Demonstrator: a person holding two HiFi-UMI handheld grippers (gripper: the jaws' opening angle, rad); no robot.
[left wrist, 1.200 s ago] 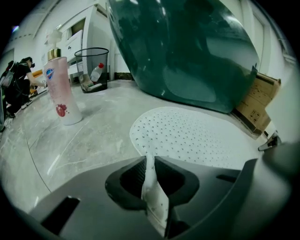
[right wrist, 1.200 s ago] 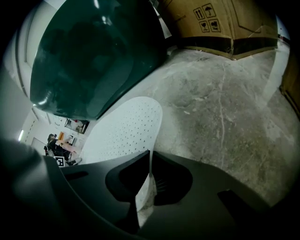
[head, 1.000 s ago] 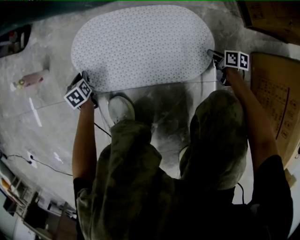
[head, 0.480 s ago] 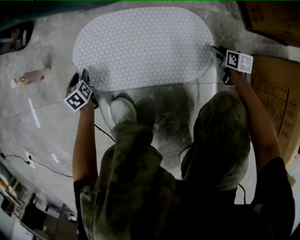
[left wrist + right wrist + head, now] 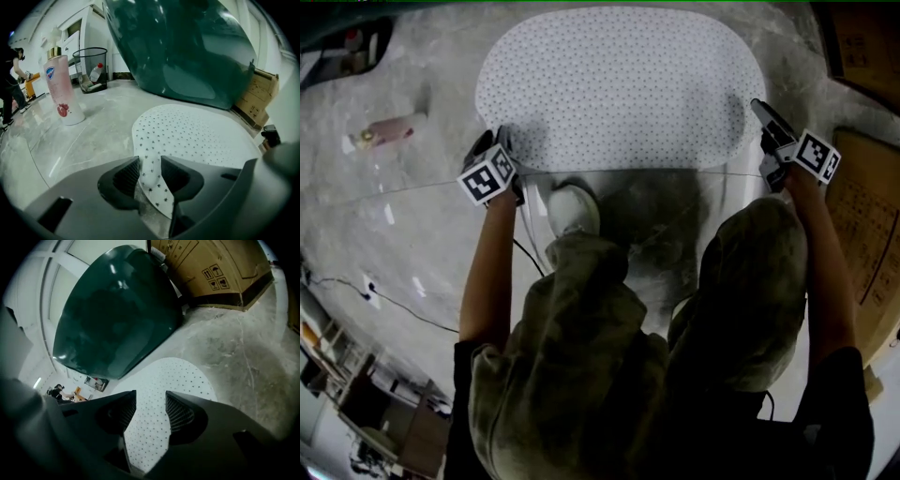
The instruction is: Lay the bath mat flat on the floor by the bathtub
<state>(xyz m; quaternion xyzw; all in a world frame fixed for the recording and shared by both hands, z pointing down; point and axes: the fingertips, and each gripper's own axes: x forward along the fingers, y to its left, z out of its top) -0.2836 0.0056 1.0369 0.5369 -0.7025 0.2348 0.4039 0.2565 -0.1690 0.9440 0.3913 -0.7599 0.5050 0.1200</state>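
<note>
Bottle [image 5: 389, 129] stood upright on the floor [image 5: 412, 216], far left. Left gripper [image 5: 492, 142] sat at the near-left edge of the mat [image 5: 614, 84]: its jaws were parted, had just been closing a little, and the mat's lifted rim stood loosely between them. The rest of the mat lay flat beside the tub [image 5: 187, 47]. Right gripper [image 5: 762, 111] hovered at the mat's right end: jaws spread, had just been closing slightly, nothing between them. Box [image 5: 862, 234] lay at right.

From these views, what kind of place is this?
Probably a bathroom mock-up in a storeroom or workshop: a dark green bathtub, a dotted bath mat beside it, a pink toiletry bottle, yet cardboard boxes stand alongside.
</note>
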